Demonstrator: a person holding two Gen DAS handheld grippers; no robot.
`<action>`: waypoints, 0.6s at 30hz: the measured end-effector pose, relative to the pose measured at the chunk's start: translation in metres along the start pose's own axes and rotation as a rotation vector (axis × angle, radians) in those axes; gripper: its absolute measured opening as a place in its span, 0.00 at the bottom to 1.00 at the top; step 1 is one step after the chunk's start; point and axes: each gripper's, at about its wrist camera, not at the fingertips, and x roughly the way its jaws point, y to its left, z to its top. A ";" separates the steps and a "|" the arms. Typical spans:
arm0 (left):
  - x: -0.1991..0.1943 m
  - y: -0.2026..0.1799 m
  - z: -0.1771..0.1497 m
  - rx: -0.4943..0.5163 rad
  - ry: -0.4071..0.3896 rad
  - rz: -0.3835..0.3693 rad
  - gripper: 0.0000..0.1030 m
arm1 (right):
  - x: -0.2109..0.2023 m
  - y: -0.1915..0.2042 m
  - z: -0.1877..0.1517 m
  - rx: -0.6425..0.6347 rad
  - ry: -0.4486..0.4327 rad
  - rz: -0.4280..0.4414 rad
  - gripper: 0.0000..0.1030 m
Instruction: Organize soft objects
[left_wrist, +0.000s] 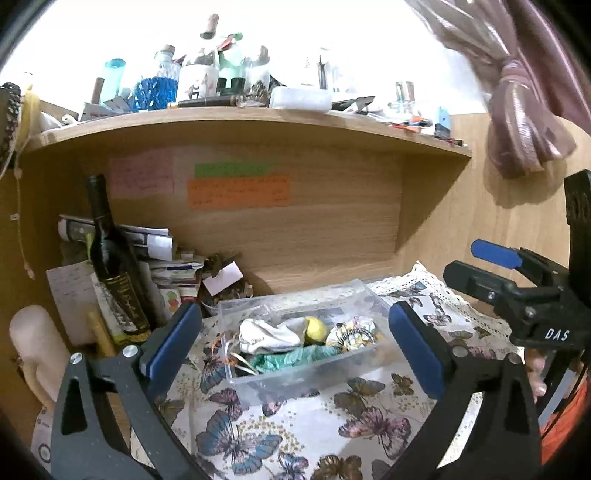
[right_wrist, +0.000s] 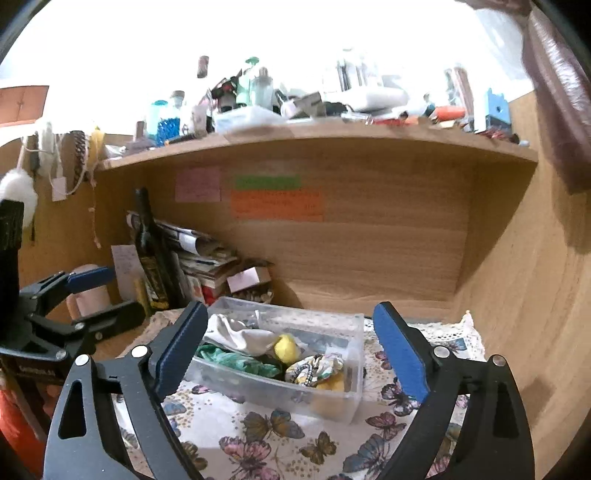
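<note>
A clear plastic box (left_wrist: 295, 380) (right_wrist: 343, 398) stands on the butterfly cloth (left_wrist: 295, 435) (right_wrist: 266, 443). Inside lie a white cloth (left_wrist: 266, 334) (right_wrist: 240, 336), a yellow soft ball (left_wrist: 315, 329) (right_wrist: 286, 349), a green cloth (left_wrist: 295, 358) (right_wrist: 236, 362) and a patterned scrunchie (left_wrist: 351, 332) (right_wrist: 314, 369). My left gripper (left_wrist: 295, 350) is open and empty, in front of the box; it also shows in the right wrist view (right_wrist: 99, 291). My right gripper (right_wrist: 291, 354) is open and empty, facing the box; it also shows in the left wrist view (left_wrist: 476, 262).
A dark wine bottle (left_wrist: 110, 258) (right_wrist: 149, 254) and a pile of papers (left_wrist: 162, 266) (right_wrist: 207, 266) stand at the back left of the wooden nook. A cluttered shelf (left_wrist: 240, 125) (right_wrist: 314, 136) runs overhead. A wooden wall (right_wrist: 517, 295) is on the right. A curtain (left_wrist: 524, 110) hangs upper right.
</note>
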 end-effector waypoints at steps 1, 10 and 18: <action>-0.003 -0.001 -0.002 0.000 0.001 -0.003 1.00 | -0.002 0.001 -0.001 0.001 -0.004 0.001 0.94; -0.029 -0.003 -0.016 -0.019 -0.016 -0.015 1.00 | -0.025 0.012 -0.021 0.022 -0.018 0.010 0.98; -0.035 -0.006 -0.018 -0.017 -0.028 -0.019 1.00 | -0.038 0.019 -0.026 0.026 -0.035 0.019 0.99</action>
